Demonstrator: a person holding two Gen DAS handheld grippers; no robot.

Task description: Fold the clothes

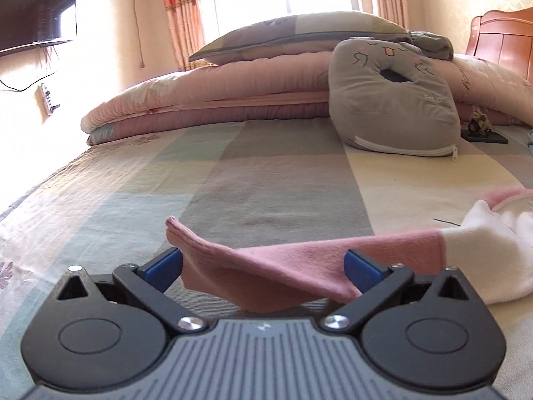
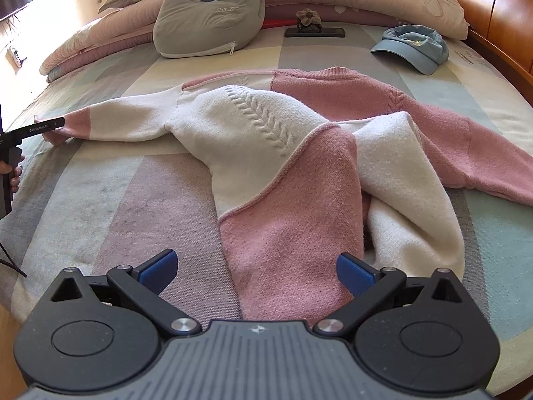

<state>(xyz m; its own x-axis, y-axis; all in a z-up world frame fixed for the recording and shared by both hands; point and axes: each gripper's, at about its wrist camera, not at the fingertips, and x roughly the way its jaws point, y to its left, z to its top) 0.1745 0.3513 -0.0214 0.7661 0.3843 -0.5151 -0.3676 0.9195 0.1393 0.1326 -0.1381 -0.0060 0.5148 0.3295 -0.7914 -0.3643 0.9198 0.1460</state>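
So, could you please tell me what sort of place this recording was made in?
It looks like a home bedroom. The pink and white sweater lies on a bed with a checked sheet, folded quilts and a wooden headboard, and curtains hang at a bright window.

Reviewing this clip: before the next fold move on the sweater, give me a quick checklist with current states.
1. Left gripper at sleeve cuff: ok, cuff lies between open fingers.
2. Left grip closed on cuff: not ok.
3. Right gripper over the sweater hem: ok, open.
4. Sweater flat: not ok, body bunched and folded over.
5. Blue cap and grey cushion clear of sweater: ok.
6. Other sleeve end: cannot tell, out of frame.
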